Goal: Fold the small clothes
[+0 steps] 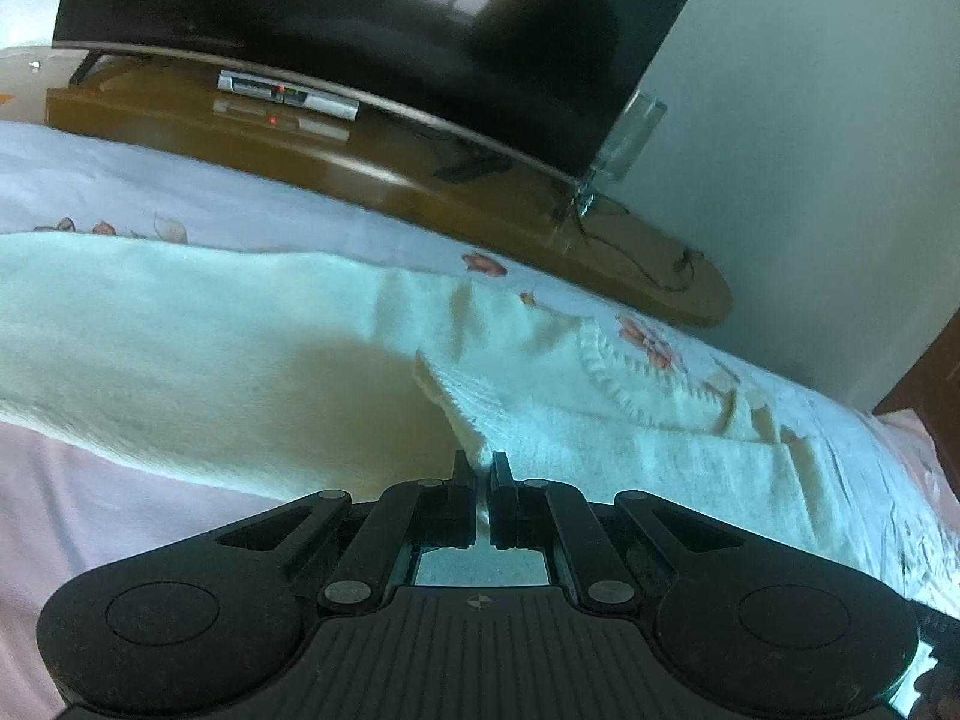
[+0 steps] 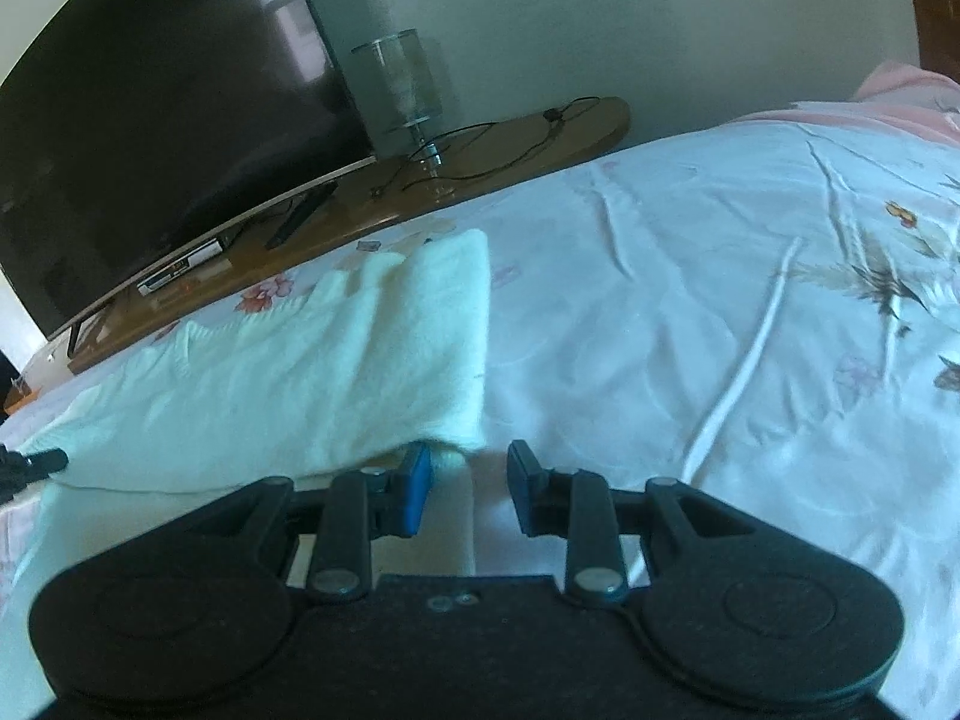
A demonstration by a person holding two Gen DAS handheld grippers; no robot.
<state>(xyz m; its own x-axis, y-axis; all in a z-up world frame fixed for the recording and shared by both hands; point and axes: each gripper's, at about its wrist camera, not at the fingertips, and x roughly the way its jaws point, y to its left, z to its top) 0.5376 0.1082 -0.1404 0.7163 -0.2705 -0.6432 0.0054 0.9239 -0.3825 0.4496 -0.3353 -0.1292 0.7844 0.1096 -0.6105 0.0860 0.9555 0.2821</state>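
Knitted sweater (image 1: 252,354) pinched by left gripper (image 1: 478,471); right gripper (image 2: 469,468) parted.

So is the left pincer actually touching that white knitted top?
Touching. In the left wrist view the left gripper has its fingers nearly closed on an edge of the white sweater.

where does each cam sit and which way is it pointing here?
Left wrist: on the left tongs, facing across the bed toward the TV; they are nearly shut on the cream sweater.
Right wrist: on the right tongs, open at the sweater's corner, facing the floral sheet and lamp.
Shared: sweater, TV, wooden shelf, lamp, sheet.
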